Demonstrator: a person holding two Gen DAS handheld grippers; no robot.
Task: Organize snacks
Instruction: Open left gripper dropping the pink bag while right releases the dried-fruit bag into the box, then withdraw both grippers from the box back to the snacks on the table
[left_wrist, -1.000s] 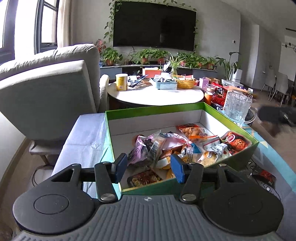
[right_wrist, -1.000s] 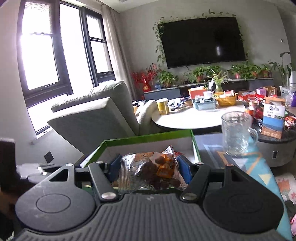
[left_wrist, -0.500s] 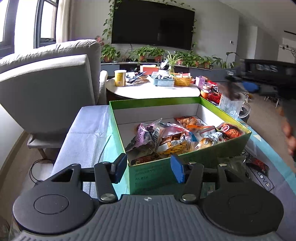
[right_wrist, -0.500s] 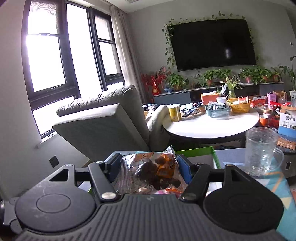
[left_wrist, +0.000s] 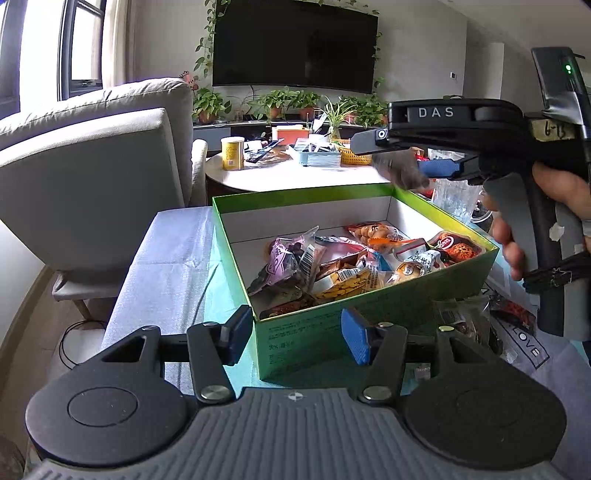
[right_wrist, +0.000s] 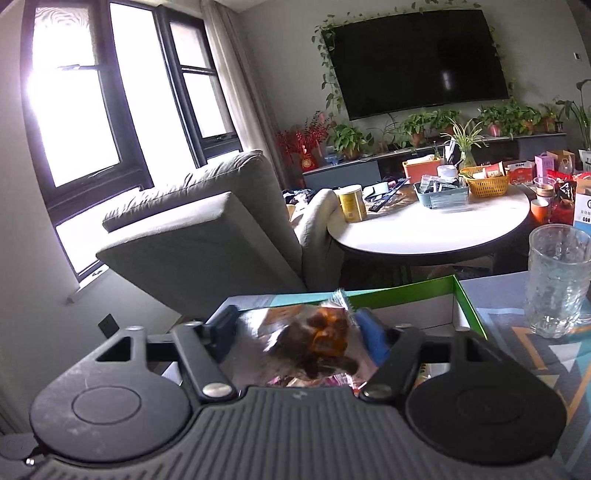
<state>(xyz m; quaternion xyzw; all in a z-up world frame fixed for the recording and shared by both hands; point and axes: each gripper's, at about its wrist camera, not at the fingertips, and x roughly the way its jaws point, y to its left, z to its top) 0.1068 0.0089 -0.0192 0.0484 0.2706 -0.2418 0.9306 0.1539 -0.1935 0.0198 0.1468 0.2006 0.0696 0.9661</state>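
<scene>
Moved: since a second ago my right claw (right_wrist: 301, 334) has carried its packet across until it hangs over the far right corner of the green box (left_wrist: 306, 332), and my view from that side has slid away from the box floor.
Packet in hand: clear snack packet (right_wrist: 314, 341) with dark brown pieces, blurred, sitting between the blue pads of the right claw; I read it as clenched on the packet, not yet let go.
Right claw from the other side: it shows at upper right (left_wrist: 413, 173), a person's hand (left_wrist: 546, 218) around its grip.
Left claw: (left_wrist: 297, 332) jaws opening with nothing between them, hovering just short of the box's near wall.
Box: open-topped, green outside and white inside, standing on the cloth-covered surface (left_wrist: 166, 266).
Box contents: a loose heap of packets toward the near and right side, among them a purple one (left_wrist: 282, 262), an orange one (left_wrist: 371, 232) and a red-lidded one (left_wrist: 456, 247); the far left floor is bare.
Progress: most snacks look boxed already, I judge.
Left to do: drop this packet in; a few wrappers (left_wrist: 476, 321) lie outside, right of the box.
Nearby: a glass mug (right_wrist: 557, 280) right of the box, a round table (right_wrist: 436, 225) beyond.
</scene>
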